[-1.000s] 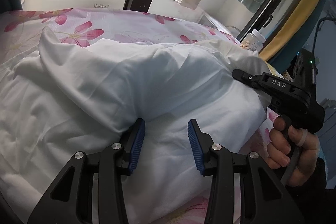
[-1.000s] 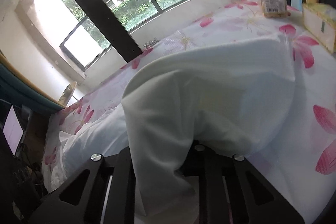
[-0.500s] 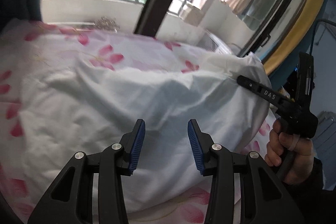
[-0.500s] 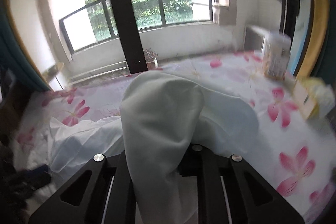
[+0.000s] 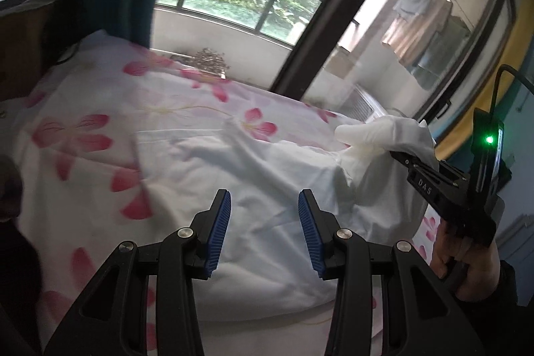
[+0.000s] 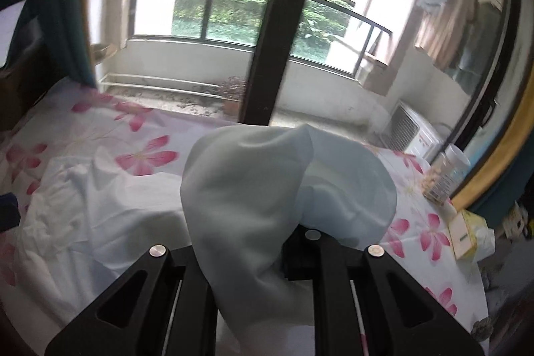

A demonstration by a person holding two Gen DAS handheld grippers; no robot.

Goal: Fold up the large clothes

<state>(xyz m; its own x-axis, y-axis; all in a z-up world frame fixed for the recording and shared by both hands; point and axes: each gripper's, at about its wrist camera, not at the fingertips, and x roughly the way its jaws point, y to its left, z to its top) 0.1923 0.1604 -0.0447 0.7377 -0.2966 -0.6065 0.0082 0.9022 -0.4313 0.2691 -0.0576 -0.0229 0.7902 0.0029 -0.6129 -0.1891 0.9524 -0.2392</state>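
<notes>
A large white garment (image 5: 267,175) lies crumpled on the pink-flowered bed sheet (image 5: 83,135). My left gripper (image 5: 263,194) hovers above the garment's near part. It is open, its blue pads (image 5: 222,222) apart with nothing between them. At the right, my right gripper (image 5: 397,154) is shut on a bunched corner of the garment and holds it above the bed. In the right wrist view that raised cloth (image 6: 253,189) drapes over the fingers and hides the fingertips.
A person's hand (image 5: 467,266) grips the right tool. A clear jar (image 6: 444,175) and a yellow-white box (image 6: 467,232) stand at the bed's right edge. A dark window post (image 6: 267,55) and balcony lie beyond the bed. A dark object (image 6: 6,209) sits at the left edge.
Both grippers have risen and drawn back from the garment. The right one has rolled upright and lifted its cloth corner higher. The left pads now stand clear of the fold.
</notes>
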